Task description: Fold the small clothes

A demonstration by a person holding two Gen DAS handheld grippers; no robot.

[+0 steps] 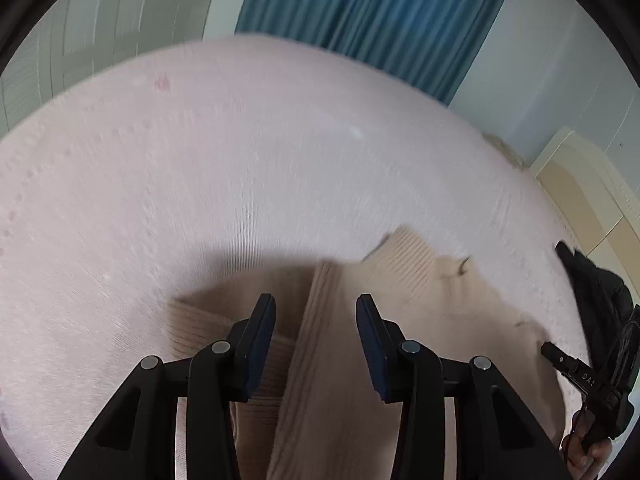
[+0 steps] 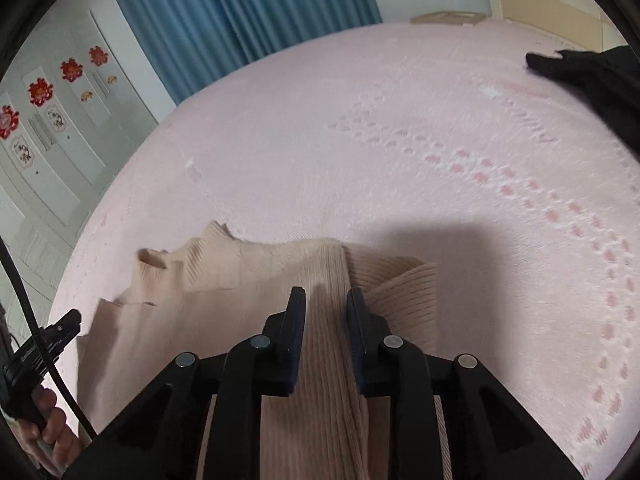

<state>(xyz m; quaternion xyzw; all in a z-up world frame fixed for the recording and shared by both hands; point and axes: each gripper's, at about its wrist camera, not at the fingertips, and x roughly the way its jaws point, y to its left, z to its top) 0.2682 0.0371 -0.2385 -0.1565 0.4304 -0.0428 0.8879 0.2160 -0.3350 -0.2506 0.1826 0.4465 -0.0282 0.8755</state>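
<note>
At lower centre our left claw (image 1: 316,312) stands open above the beige ribbed sweater (image 1: 340,360) on the pink bed (image 1: 240,160); blue curtain (image 1: 380,12) up top.

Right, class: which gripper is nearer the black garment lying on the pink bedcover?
Right. The right gripper hovers over the side of the beige sweater closest to the black garment; the left gripper is beyond it, over the sweater's far side.
</note>
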